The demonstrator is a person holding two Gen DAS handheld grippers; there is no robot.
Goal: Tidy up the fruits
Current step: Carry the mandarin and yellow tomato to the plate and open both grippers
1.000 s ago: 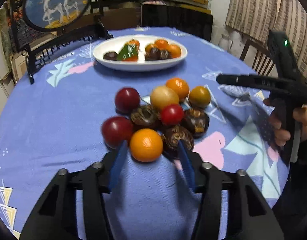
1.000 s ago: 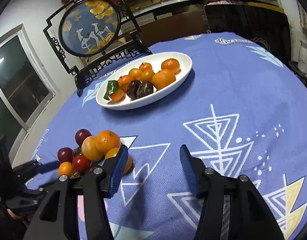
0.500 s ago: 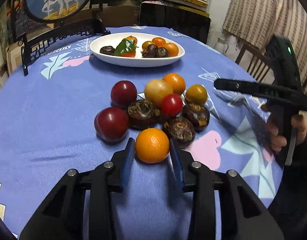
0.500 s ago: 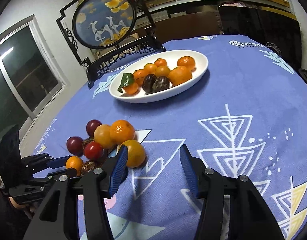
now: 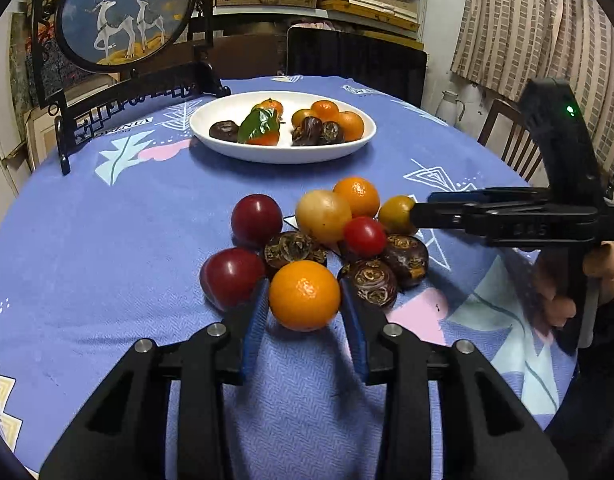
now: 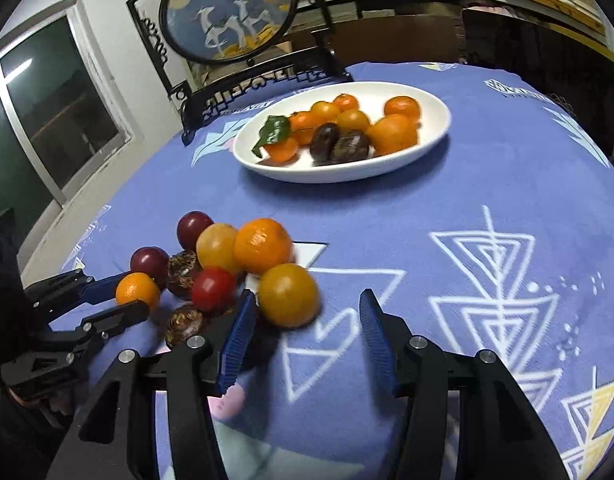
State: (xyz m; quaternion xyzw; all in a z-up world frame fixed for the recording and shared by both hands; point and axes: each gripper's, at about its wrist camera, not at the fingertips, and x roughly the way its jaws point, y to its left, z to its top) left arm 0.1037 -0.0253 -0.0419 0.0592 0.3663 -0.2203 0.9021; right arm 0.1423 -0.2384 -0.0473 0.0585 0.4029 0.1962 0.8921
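Observation:
A heap of loose fruit lies on the blue tablecloth: oranges, red plums, a red tomato and dark brown water chestnuts. My left gripper [image 5: 305, 304] is shut on a small orange [image 5: 305, 295] at the near edge of the heap; it also shows in the right wrist view [image 6: 137, 290]. My right gripper [image 6: 305, 336] is open, its left finger beside a yellow-orange fruit [image 6: 289, 295]; it reaches in from the right in the left wrist view [image 5: 427, 210]. A white oval plate [image 5: 359, 144] further back holds several oranges, dark fruits and a green leaf.
A black ornamental stand with a round deer picture [image 5: 123, 12] stands at the table's back left. Wooden chairs [image 5: 515, 140] and a dark screen stand behind the table. A window [image 6: 51, 108] is at the left.
My left gripper has closed in on the small orange and now grips it. My right gripper has moved toward the heap, up to the yellow-orange fruit.

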